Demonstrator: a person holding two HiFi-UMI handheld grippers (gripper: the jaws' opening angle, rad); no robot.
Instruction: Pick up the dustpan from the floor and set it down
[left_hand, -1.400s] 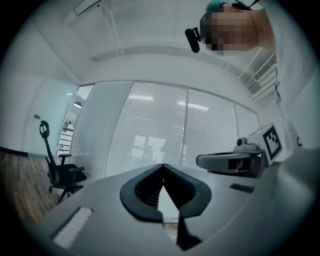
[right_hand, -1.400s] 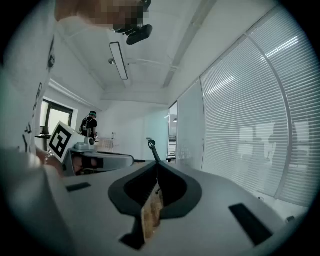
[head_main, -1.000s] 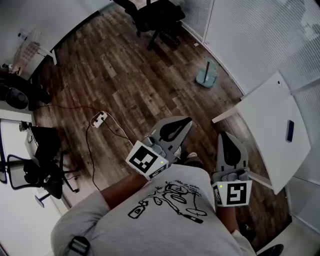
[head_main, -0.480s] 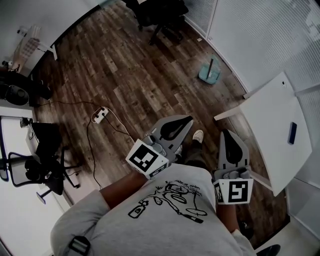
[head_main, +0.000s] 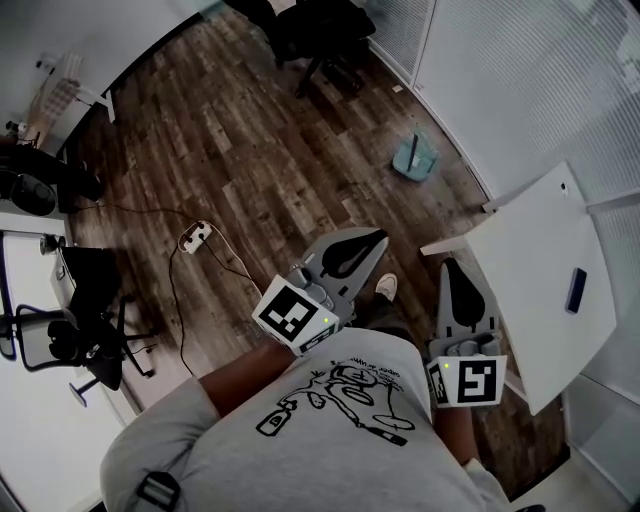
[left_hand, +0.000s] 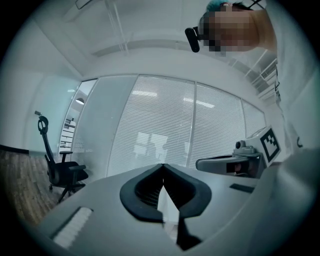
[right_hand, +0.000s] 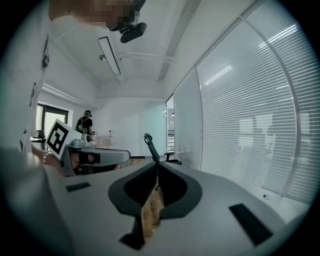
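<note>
The dustpan (head_main: 415, 157) is pale teal with an upright handle. It stands on the wood floor by the glass wall, far ahead of both grippers. My left gripper (head_main: 375, 240) is held level in front of the person's chest, its jaws shut with nothing between them. The right gripper (head_main: 452, 266) is beside it near the table's corner, also shut and empty. In the left gripper view the left gripper (left_hand: 162, 165) has its tips touching, and the right gripper view shows the same of the right gripper (right_hand: 157, 163). Neither gripper view shows the dustpan.
A white table (head_main: 540, 270) with a dark phone (head_main: 576, 290) on it stands close at the right. A power strip (head_main: 195, 237) and its cable lie on the floor at the left. Office chairs stand at the far end (head_main: 310, 30) and at the left (head_main: 70, 340).
The person has stepped forward, carrying both grippers along; a shoe now shows between them. The table edge has drawn nearer the right gripper. Both jaws stayed shut.
</note>
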